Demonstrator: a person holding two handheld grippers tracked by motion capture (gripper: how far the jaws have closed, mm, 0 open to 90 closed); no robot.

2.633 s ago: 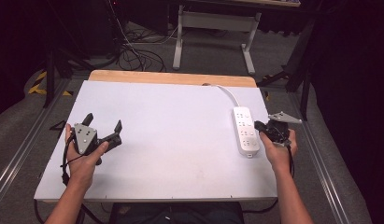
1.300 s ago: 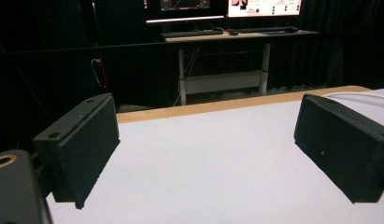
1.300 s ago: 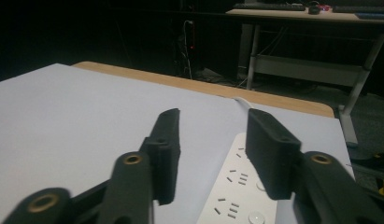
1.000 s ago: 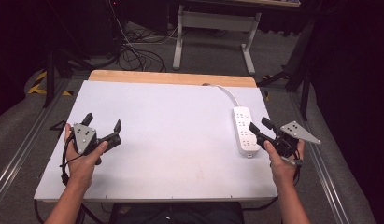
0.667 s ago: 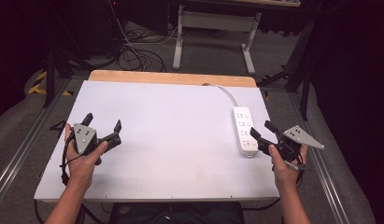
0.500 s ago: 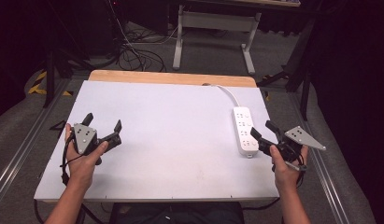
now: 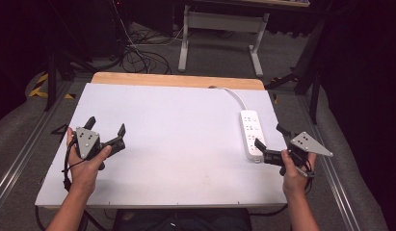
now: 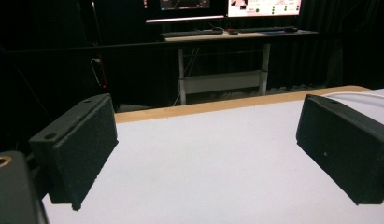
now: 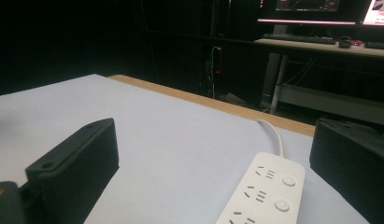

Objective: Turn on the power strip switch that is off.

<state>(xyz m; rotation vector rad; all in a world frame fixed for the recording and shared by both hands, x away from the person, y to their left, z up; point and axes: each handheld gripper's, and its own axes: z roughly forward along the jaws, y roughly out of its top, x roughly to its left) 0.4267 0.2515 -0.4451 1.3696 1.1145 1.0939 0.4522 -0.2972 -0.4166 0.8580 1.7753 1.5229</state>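
Nearest the person, right gripper (image 7: pixel 275 139) now drawn back off the power strip (image 7: pixel 251 134) toward the table's right near corner, jaws spread wide with nothing between them. Earlier closed over the strip's near end; since then pulled clear and splayed, hand (image 7: pixel 293 174) lower and further right of the strip than before. Near jaw tip just beside the strip's near end, possibly touching (hard to tell from above). In the right gripper view, power strip (image 9: pixel 264 196) lying flat between the two black jaws, well ahead of the pads, sockets and round buttons facing up.

Strip itself apparently unmoved: flat on the white table (image 7: pixel 186 139), lengthwise away from the person, close to the right edge. Judged as a release, or a re-aim after a first contact; no grasp at present, so any move of the strip yet to begin.

Far left of the strip, left gripper (image 7: pixel 106 135) parked on the table near the left edge, in the same place as before, jaws wide apart and empty; left gripper view giving bare white surface (image 8: pixel 203 163) between the pads.

Beyond the strip, white cord (image 7: pixel 234 96) curving from its far end toward the wooden back edge (image 7: pixel 176 79). Farther off, a desk frame (image 7: pixel 219 21) on the dark floor.
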